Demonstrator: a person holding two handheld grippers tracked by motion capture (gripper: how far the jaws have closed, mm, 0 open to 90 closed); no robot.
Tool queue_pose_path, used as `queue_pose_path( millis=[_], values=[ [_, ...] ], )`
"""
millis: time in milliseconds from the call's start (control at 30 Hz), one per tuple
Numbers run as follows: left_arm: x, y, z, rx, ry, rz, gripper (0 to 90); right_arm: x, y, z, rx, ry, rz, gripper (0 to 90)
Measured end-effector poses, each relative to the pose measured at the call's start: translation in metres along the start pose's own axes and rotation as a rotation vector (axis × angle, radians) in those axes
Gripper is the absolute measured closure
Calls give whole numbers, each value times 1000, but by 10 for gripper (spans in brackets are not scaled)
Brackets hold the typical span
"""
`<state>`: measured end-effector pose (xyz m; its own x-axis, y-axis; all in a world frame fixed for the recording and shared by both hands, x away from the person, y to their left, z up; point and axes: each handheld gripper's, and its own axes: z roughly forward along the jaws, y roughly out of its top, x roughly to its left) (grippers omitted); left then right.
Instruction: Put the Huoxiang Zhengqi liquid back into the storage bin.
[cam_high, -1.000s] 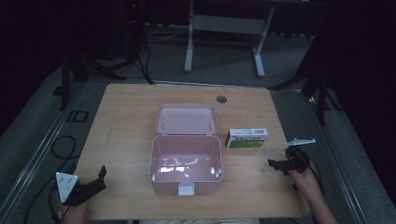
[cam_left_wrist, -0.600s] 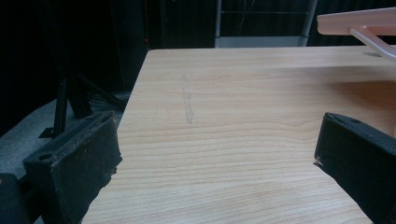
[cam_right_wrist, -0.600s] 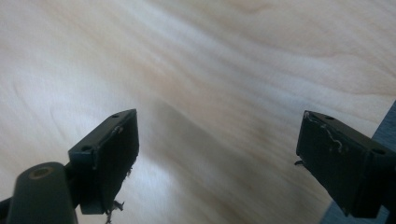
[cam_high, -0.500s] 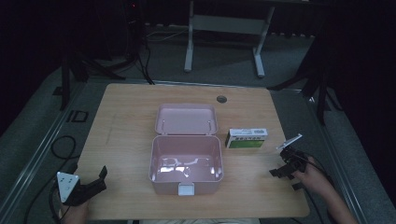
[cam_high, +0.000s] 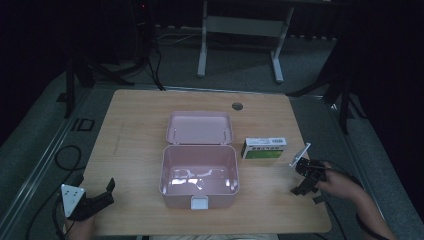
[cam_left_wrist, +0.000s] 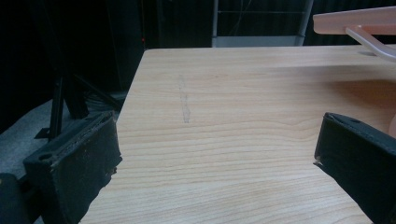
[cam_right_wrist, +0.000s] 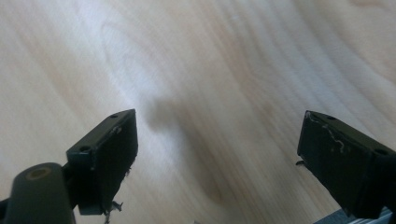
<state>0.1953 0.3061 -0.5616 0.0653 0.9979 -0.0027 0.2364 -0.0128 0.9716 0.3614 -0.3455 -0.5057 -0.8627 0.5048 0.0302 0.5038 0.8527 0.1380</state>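
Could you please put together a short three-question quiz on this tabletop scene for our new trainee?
1. True or false: the pink box lies open, its lid folded back toward the far edge of the table.
2. Which gripper is nearer the green and white carton: A) the left gripper, B) the right gripper?
3. Fill in: both grippers have their jaws ____ with nothing between them.

Key
1. True.
2. B: in the high view the carton lies to the right of the box, close to that gripper.
3. Open: each gripper view shows bare wood between the jaws.
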Motion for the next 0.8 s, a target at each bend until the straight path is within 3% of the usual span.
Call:
queue_pose_path(
  millis=[133, 333, 433, 600, 800],
  values=[
    [0, 0, 0, 1, -3, -1, 3, 4, 5, -1, 57, 16, -136, 124],
    [0, 0, 0, 0, -7, 0, 3, 14, 12, -3, 99, 12, -262, 125],
    [0, 0, 0, 1, -9, 0, 3, 16, 16, -4, 110, 42, -283, 125],
    [0, 0, 0, 0, -13, 1, 3, 24, 30, -7, 134, 46, -304, 137],
    [0, 0, 0, 1, -14, 1, 3, 35, 43, -8, 168, 49, -363, 132]
  ],
)
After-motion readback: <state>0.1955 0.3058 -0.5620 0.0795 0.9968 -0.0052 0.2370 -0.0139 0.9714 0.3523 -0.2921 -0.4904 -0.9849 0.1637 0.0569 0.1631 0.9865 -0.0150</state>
